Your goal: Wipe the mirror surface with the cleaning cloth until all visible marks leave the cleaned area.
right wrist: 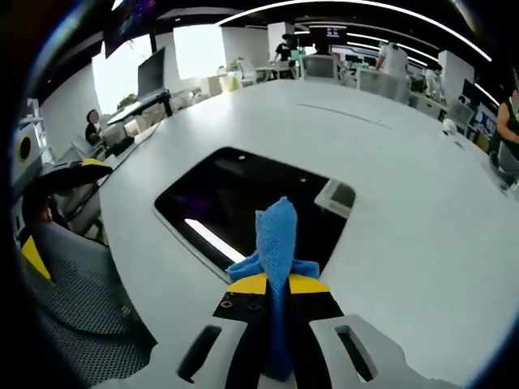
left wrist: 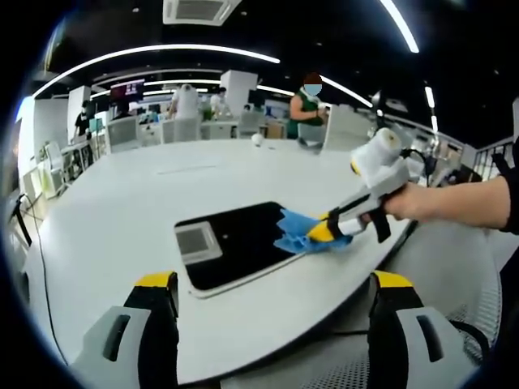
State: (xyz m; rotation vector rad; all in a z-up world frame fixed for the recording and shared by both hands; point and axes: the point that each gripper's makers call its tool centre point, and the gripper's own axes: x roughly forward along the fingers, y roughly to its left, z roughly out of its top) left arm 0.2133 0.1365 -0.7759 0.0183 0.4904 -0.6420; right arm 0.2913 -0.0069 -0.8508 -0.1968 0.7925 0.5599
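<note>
A dark rectangular mirror (left wrist: pixel 235 243) lies flat on the white table (left wrist: pixel 122 219), reflecting the ceiling. My right gripper (left wrist: pixel 320 232), held by a hand, comes in from the right and is shut on a blue cleaning cloth (left wrist: pixel 296 231) that rests on the mirror's right edge. In the right gripper view the blue cloth (right wrist: pixel 276 243) stands up between the shut jaws, over the mirror's (right wrist: pixel 235 203) near edge. My left gripper (left wrist: pixel 272 284) stands open at the table's front edge, short of the mirror, with nothing between its fingers. It also shows at the far left (right wrist: pixel 57 182) of the right gripper view.
A small white ball-like object (left wrist: pixel 257 139) sits at the table's far side. Mesh office chairs (right wrist: pixel 73 300) stand beside the table edge. People, desks and monitors (left wrist: pixel 128 89) fill the room behind.
</note>
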